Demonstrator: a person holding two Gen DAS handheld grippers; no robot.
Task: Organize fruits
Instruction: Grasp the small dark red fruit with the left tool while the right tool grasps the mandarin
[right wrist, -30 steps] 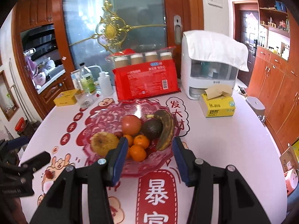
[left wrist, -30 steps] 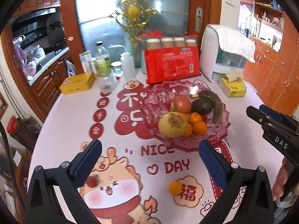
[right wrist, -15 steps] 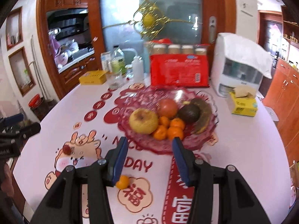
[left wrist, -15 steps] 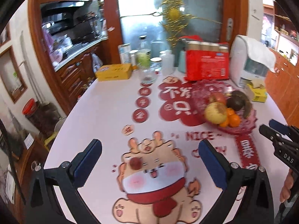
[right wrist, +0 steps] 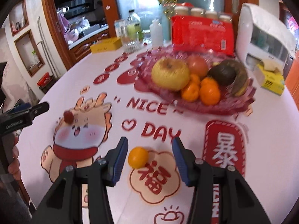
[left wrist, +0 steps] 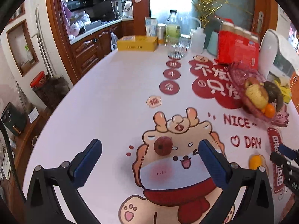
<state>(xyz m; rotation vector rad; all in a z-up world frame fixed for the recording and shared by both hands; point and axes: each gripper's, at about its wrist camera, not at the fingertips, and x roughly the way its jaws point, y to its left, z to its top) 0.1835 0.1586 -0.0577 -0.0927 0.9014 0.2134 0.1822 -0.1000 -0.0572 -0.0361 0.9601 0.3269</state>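
A small dark red fruit (left wrist: 163, 145) lies on the cartoon print of the tablecloth, between and just ahead of my open left gripper (left wrist: 149, 160); it also shows in the right wrist view (right wrist: 68, 117). A small orange (right wrist: 138, 157) lies on the cloth between the blue pads of my open right gripper (right wrist: 150, 155), nearer the left pad, not gripped; it also shows in the left wrist view (left wrist: 255, 161). A pink glass fruit bowl (right wrist: 241, 104) holds a yellow apple (right wrist: 170, 74), a red apple, oranges, an avocado and a dark banana.
At the table's far side stand a yellow box (left wrist: 137, 43), a bottle (left wrist: 172, 28), a glass (left wrist: 176, 49), a red package (right wrist: 202, 33), a white appliance (right wrist: 265, 35) and a yellow tissue box (right wrist: 271, 78). The table edge curves off on the left, with kitchen cabinets beyond.
Both grippers have dropped lower and closer to the table. The left one now frames the dark red fruit; the right one now straddles the loose orange. Both stay open.
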